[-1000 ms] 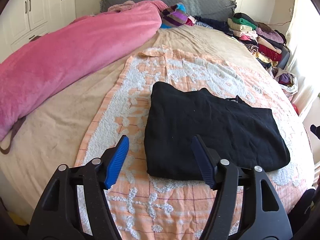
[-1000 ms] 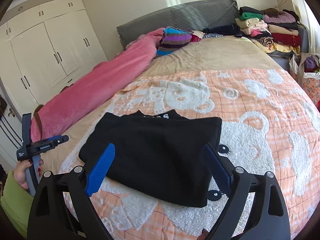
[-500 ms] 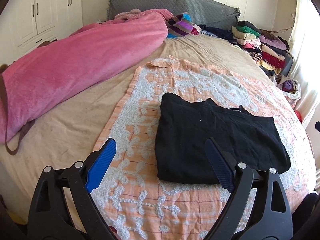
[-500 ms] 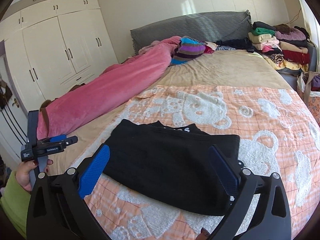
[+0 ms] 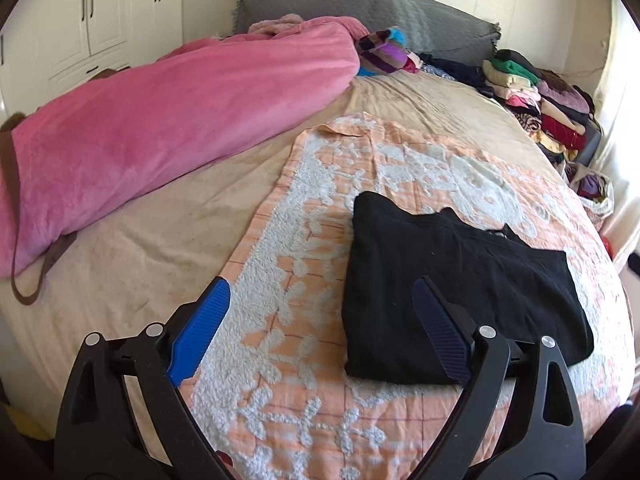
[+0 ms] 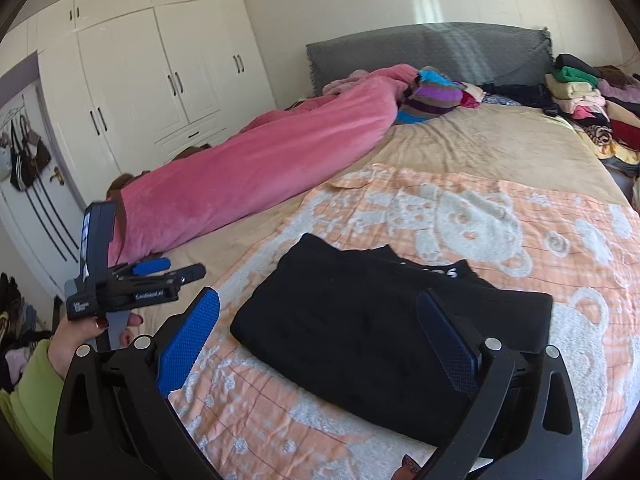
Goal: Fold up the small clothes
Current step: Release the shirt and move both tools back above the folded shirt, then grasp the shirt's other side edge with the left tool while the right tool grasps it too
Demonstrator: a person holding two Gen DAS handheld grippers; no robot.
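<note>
A folded black knit garment (image 5: 460,300) lay on the peach teddy-bear blanket (image 5: 320,380) near the foot edge of the bed (image 5: 160,240), its long axis running across that edge. The left hand-held gripper (image 5: 320,336), jaws just opened wide and empty, hovered off the garment's left end; the right hand-held gripper (image 6: 316,336), equally wide, hung over its middle, nearer. The garment's near edge sat hidden behind black gripper frames; its white lettering was unreadable.

Folded black garment (image 6: 384,332) lies on the bear-patterned blanket (image 6: 520,232).
</note>
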